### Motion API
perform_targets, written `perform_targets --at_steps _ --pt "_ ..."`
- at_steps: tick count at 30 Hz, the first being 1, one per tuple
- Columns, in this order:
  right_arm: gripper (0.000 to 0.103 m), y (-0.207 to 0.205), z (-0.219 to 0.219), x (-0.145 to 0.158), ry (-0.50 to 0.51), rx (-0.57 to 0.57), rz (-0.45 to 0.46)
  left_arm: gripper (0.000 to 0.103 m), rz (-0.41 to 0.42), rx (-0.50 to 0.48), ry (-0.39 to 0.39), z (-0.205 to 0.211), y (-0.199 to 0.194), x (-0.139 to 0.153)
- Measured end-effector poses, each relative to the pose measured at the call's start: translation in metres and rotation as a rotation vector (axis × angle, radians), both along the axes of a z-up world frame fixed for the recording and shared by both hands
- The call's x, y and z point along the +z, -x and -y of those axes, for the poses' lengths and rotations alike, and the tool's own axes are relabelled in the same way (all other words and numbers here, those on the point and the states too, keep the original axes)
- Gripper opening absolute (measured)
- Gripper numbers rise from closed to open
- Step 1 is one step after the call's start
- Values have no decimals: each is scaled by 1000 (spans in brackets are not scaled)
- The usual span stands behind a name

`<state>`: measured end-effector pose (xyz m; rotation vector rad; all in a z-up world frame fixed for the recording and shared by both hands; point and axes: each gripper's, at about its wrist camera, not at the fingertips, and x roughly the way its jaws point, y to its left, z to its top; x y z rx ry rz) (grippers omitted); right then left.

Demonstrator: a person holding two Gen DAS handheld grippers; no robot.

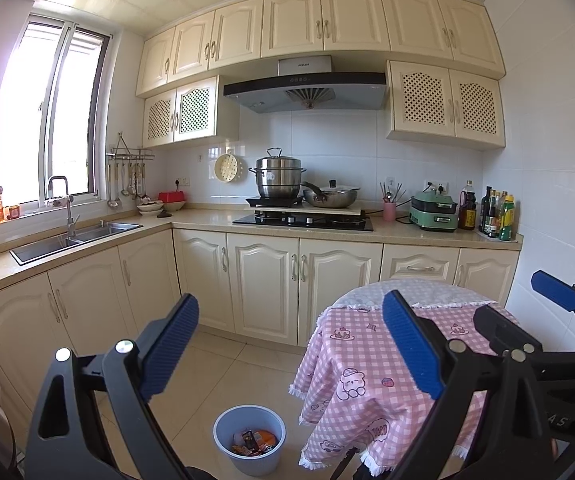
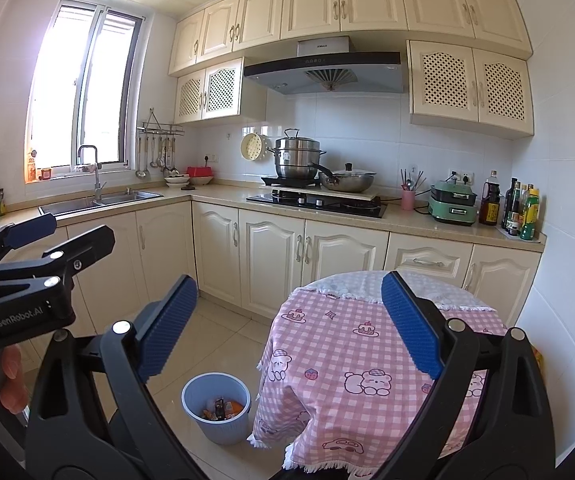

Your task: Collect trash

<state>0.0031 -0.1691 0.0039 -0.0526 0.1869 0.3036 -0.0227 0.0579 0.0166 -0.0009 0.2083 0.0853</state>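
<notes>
Your left gripper (image 1: pixel 289 354) and right gripper (image 2: pixel 289 330) both gape wide, empty, above the wrapper-filled blue bin (image 1: pixel 249 446) beside the table (image 1: pixel 367 360).

Pink-checked tablecloth (image 2: pixel 327 344) (cartoon bears); blue bin (image 2: pixel 223 426)

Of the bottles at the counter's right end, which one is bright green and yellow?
The frontmost bottle, nearest the counter edge; the others behind it are dark glass, and the big brown one stands apart beside the green cooker.

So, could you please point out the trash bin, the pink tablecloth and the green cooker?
trash bin (image 1: pixel 223 446): left wrist view, outer wall, left side.
pink tablecloth (image 2: pixel 327 344): right wrist view, checked top.
green cooker (image 2: pixel 453 205): right wrist view, front of body.
</notes>
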Motion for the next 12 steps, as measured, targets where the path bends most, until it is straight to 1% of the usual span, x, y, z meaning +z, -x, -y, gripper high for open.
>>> perform_targets --at_steps 7,11,12 --pt "93 -15 4 -8 -9 1 -24 91 -31 -7 -8 -5 -13 -7" --pt "93 -38 9 -20 -11 -9 -70 91 -86 11 -6 -12 -33 -19" --pt "93 -38 9 -20 -11 -9 -70 91 -101 16 -4 -15 -39 -22"
